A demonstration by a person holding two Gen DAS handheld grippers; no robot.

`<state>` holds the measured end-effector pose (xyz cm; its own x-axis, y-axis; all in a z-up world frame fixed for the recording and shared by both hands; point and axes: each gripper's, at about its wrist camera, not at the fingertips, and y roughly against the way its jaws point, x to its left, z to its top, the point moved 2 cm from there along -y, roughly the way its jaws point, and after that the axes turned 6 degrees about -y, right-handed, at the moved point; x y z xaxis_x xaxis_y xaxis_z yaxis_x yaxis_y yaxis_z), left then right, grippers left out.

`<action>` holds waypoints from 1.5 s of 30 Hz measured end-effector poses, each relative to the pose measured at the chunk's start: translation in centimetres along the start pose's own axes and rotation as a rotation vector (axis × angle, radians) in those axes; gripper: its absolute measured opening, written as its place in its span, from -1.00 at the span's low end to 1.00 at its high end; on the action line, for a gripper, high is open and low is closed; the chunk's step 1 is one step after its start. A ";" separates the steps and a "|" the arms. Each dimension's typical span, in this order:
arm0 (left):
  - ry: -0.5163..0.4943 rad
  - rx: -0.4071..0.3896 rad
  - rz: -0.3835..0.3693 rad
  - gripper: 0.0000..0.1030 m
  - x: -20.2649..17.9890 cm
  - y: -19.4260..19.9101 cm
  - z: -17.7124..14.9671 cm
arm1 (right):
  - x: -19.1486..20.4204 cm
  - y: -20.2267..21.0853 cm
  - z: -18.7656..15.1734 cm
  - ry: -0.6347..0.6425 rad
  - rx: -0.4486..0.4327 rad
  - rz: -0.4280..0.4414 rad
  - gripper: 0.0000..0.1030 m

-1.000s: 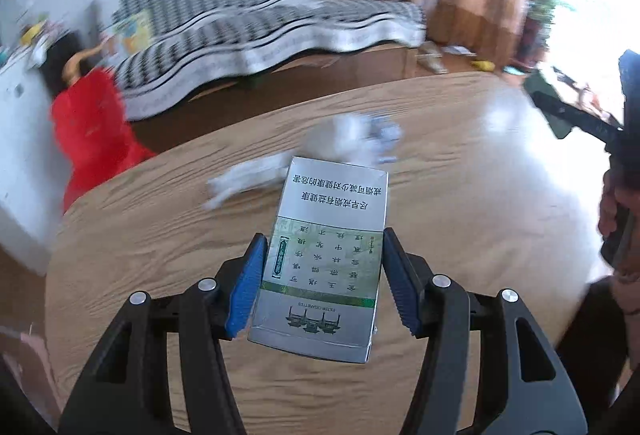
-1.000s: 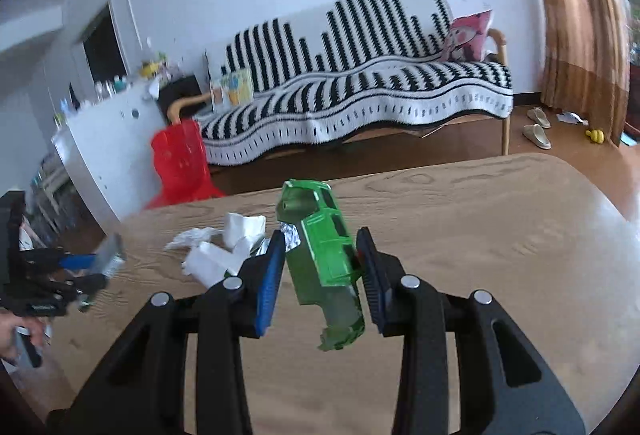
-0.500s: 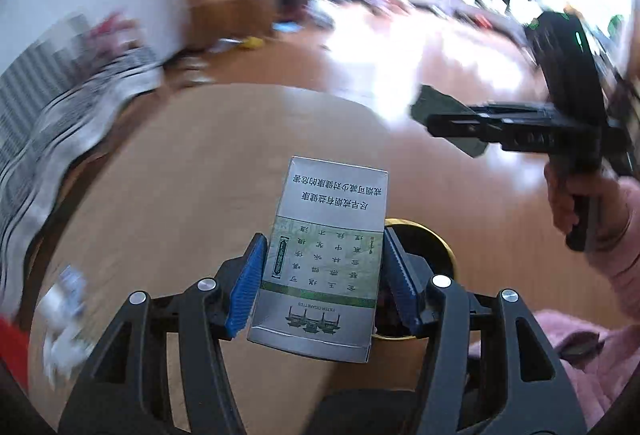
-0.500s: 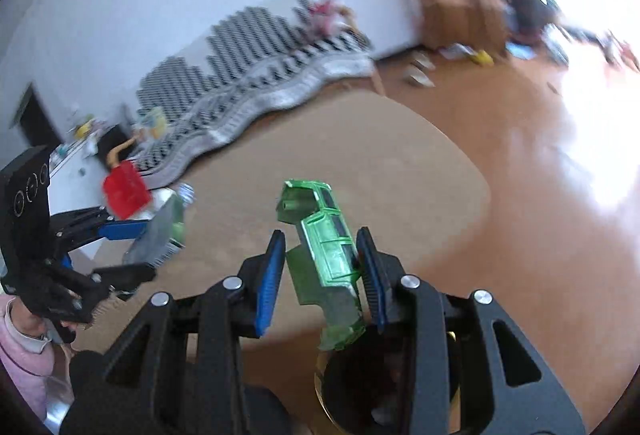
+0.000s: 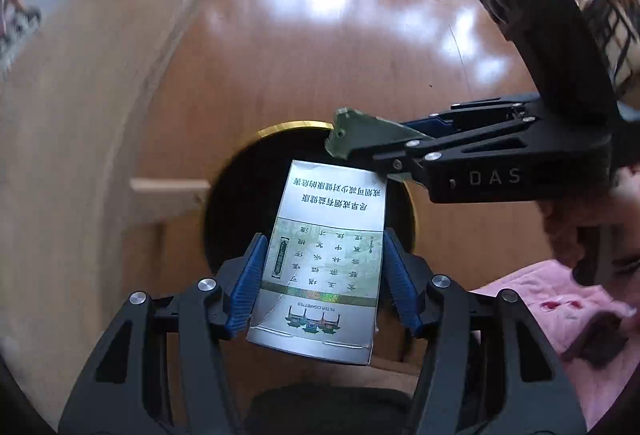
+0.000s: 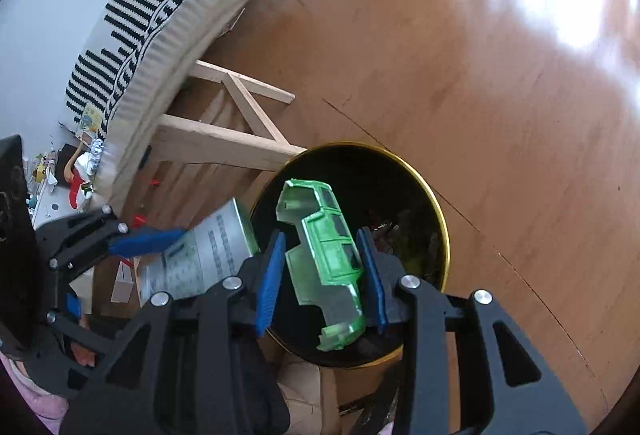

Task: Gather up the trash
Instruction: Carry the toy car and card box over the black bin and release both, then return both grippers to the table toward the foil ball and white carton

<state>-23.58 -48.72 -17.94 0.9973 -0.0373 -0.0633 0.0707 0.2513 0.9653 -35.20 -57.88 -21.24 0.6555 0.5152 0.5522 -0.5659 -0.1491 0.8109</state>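
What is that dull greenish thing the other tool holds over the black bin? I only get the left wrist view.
Observer: A bright green toy car shell, clamped between the right gripper's jaws.
Visitor: Is the bin empty?
Observer: No, dark scraps lie at the bottom of the bin.
Visitor: What's further off?
Observer: A sofa under a black-and-white striped cover.

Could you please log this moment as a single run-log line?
left gripper: jaws shut on cigarette pack | right gripper: jaws shut on green toy car shell | both over bin | release pending
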 end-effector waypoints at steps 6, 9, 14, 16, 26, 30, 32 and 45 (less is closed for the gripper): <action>-0.002 0.001 -0.005 0.10 -0.5 -0.4 0.1 | 0.6 -0.2 1.0 0.001 -0.012 -0.005 -0.28; -0.006 0.001 -0.013 0.10 -0.5 -0.4 0.0 | 1.4 0.2 1.4 0.019 -0.029 -0.014 -0.28; -0.012 -0.019 -0.010 0.11 0.2 0.2 -0.7 | 1.7 0.3 1.4 0.024 -0.035 -0.025 -0.28; -0.020 -0.024 -0.002 0.31 -0.2 0.0 -0.8 | 2.5 0.6 1.4 0.051 -0.051 -0.043 -0.20; 0.084 -0.314 0.352 0.88 2.9 10.5 1.5 | 4.7 8.6 2.9 0.098 -0.385 -0.227 0.86; 0.281 -0.515 0.530 0.88 7.2 20.5 -2.0 | 7.0 10.6 2.5 0.179 -0.533 -0.334 0.87; 0.363 -0.525 0.612 0.88 9.8 23.6 -5.8 | 8.8 10.7 2.5 0.231 -0.576 -0.337 0.87; 1.220 -0.399 0.723 0.88 27.4 25.4 -38.0 | 29.2 4.4 4.5 0.568 -0.589 -0.160 0.87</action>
<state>6.26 -6.65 -4.76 0.2026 0.9789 0.0265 -0.6405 0.1119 0.7598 -16.33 -47.30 -0.70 0.4873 0.8636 0.1292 -0.7601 0.3467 0.5496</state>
